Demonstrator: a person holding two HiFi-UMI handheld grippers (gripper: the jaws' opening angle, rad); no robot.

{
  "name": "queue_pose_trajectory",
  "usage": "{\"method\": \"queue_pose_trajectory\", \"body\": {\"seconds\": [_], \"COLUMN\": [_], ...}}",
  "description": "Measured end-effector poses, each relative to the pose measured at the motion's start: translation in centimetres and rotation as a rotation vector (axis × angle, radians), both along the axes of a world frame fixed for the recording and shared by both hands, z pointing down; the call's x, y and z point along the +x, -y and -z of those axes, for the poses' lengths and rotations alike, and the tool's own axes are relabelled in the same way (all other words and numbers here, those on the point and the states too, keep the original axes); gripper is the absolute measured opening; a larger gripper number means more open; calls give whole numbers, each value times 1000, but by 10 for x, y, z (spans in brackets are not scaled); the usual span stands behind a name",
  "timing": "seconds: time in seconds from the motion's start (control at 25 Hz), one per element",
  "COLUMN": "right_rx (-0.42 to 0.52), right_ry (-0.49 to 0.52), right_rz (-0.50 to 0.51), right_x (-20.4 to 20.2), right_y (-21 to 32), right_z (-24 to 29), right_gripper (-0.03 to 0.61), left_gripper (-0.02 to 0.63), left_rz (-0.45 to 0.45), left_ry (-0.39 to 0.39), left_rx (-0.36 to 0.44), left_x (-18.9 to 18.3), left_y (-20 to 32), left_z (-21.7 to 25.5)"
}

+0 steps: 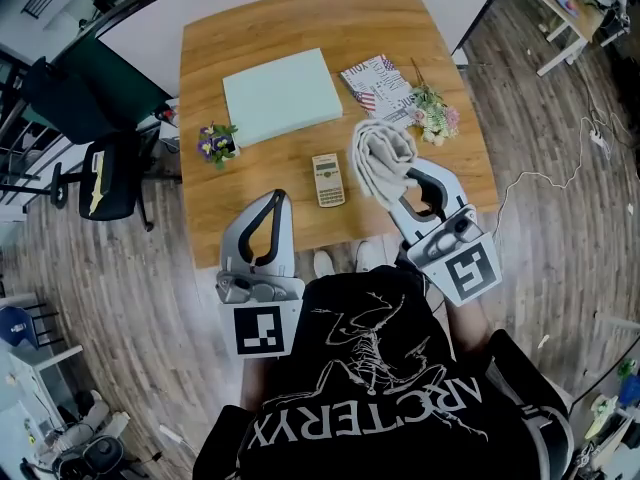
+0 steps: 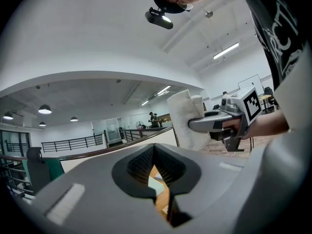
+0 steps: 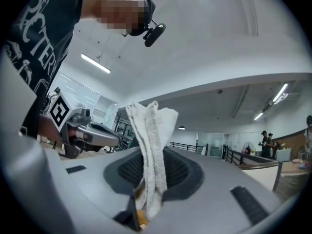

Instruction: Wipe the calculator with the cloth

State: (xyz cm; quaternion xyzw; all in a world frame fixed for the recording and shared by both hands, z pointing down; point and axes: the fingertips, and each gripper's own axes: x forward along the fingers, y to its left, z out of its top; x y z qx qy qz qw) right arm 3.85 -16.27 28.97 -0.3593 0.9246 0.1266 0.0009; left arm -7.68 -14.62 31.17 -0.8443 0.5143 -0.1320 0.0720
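Head view: wooden table (image 1: 250, 38) on a plank floor (image 1: 560, 168), black office chair (image 1: 108, 176) off its left side. The calculator (image 1: 328, 180) lies flat near the front edge, between my two grippers and touched by neither. Its key labels are too small to read. Behind it sit a pale green pad (image 1: 282, 95), a stars-and-stripes booklet (image 1: 378, 83), a flower sprig (image 1: 433, 116) and a small purple potted plant (image 1: 217, 144). My black shirt (image 1: 370, 398) reads "ARC'TERYX", upside down from here.

Left gripper view: the left gripper (image 1: 274, 200) has its jaws drawn together with nothing between them, just a sliver of table showing through. White ceiling, strip lights and a railed mezzanine lie beyond.

Right gripper view: the right gripper (image 1: 412, 176) is clamped on the cloth (image 1: 380, 158), and a whitish fold stands up past the tips. In the head view the cloth hangs bunched just right of the calculator.
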Motion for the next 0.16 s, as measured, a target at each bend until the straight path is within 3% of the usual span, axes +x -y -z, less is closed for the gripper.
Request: {"method": "queue_pose_trajectory", "body": {"seconds": [0.16], "right_rx": [-8], "right_ry": [1], "right_rz": [1], "right_x": [2], "right_y": [0], "right_z": [-2], "right_gripper": [92], "left_gripper": [9], "left_rz": [2], "left_ry": [5], "left_rx": [-1], "left_x": [2], "left_y": [-1], "left_z": [-2]}}
